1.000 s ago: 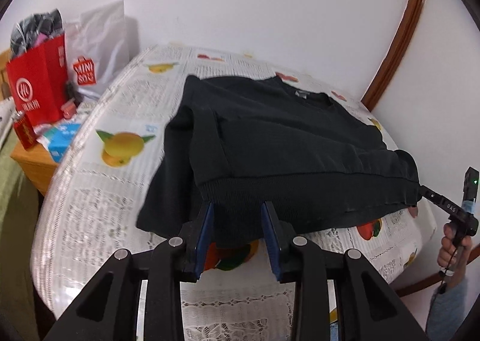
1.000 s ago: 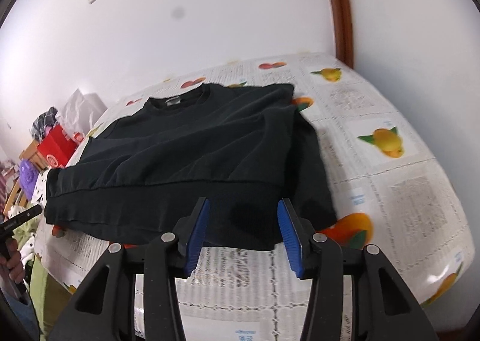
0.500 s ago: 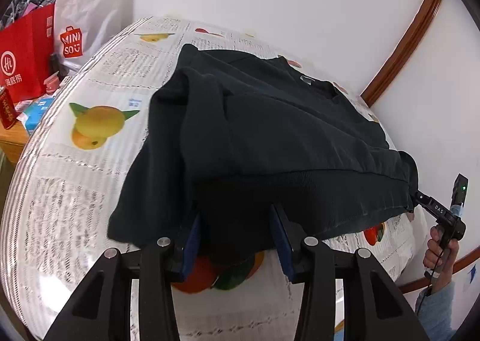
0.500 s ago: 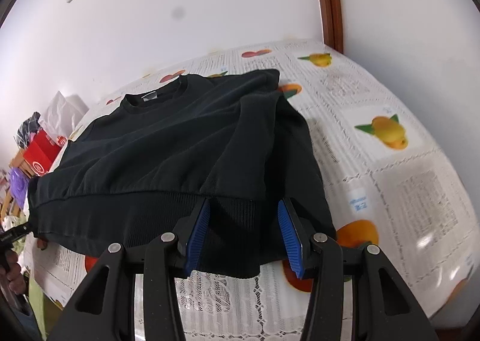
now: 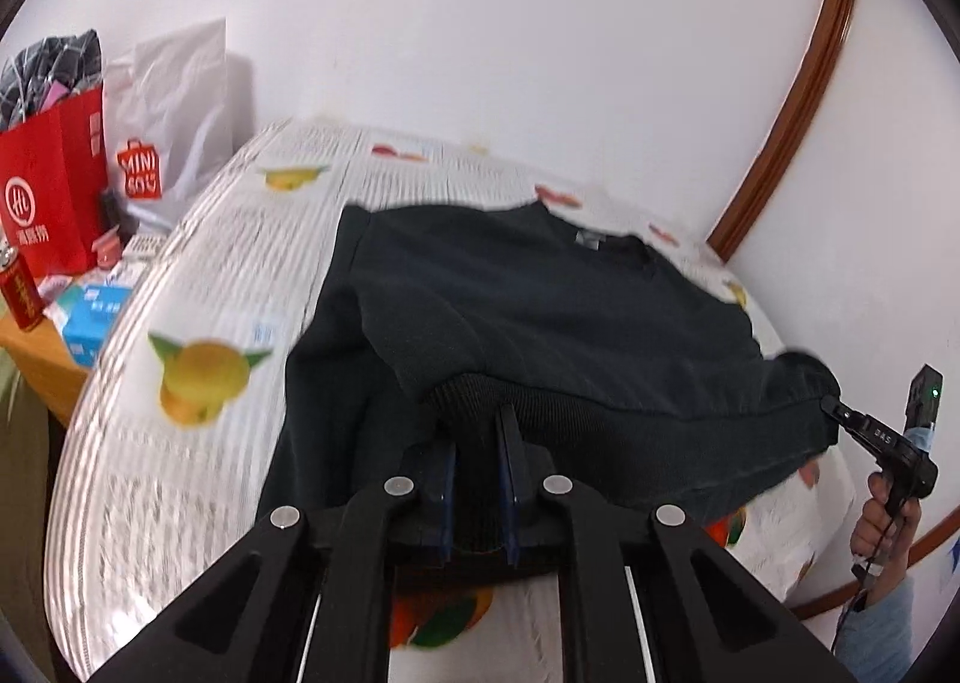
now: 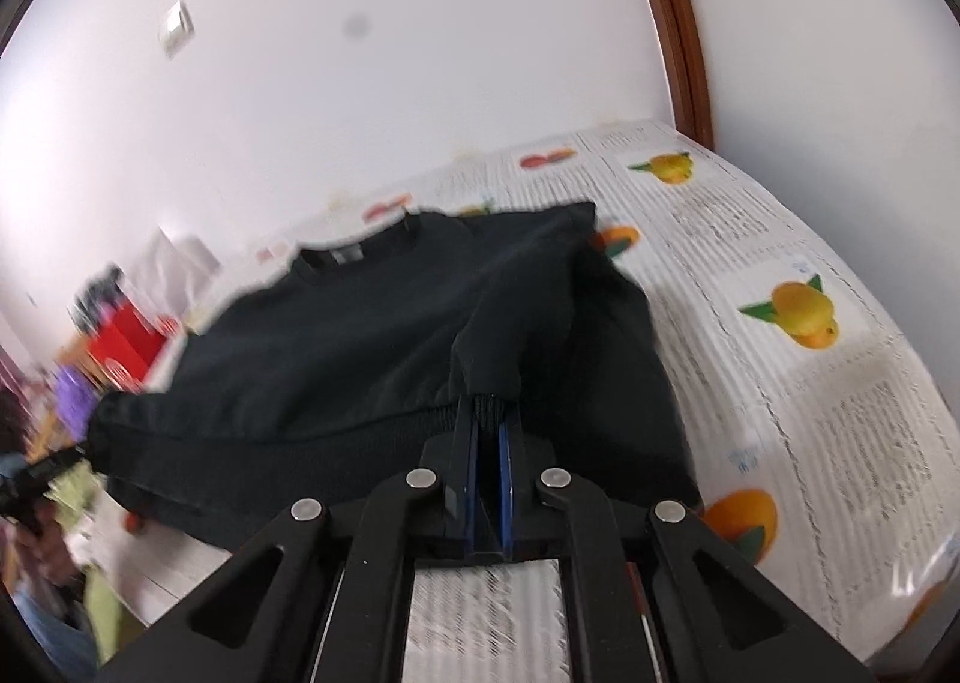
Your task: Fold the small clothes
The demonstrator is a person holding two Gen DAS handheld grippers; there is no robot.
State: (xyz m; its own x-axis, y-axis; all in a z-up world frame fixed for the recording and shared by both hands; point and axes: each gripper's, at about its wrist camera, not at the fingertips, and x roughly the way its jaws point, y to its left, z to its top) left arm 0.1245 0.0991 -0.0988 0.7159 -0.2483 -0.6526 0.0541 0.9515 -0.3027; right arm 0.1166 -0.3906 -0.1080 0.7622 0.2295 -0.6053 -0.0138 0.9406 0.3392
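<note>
Sweater [image 5: 540, 317]: black, lying on the table with its collar toward the wall; the ribbed hem [image 5: 630, 419] is raised off the cloth at both near corners.
Sleeves: the one on the left side lies folded along the body and hangs toward the table edge; the other is partly hidden under the lifted body.
Left gripper [image 5: 477, 443]: clenched on the hem's left corner, with ribbed fabric bunched between the blue pads.
Right gripper [image 6: 489, 431]: clenched on the hem's right corner, holding a narrow pinch of rib.
Table [image 5: 198, 275]: covered with a fruit-printed tablecloth [image 6: 780, 239] with a lace border at the near edge.
Clutter: red shopping bag [image 5: 51, 185], white bag [image 5: 174, 101] and small boxes stand beside the table's left end, apart from the garment.
Risk, grip: the right pinch looks shallow; tension across the hem could pull it free and drop that corner.
Risk, alignment: uneven travel of the two hands would probably skew the fold line.
Risk, sleeve: the hanging sleeve may drag and bunch under the fold.
Risk, cloth: any tablecloth caught with the hem would be pulled along.
</note>
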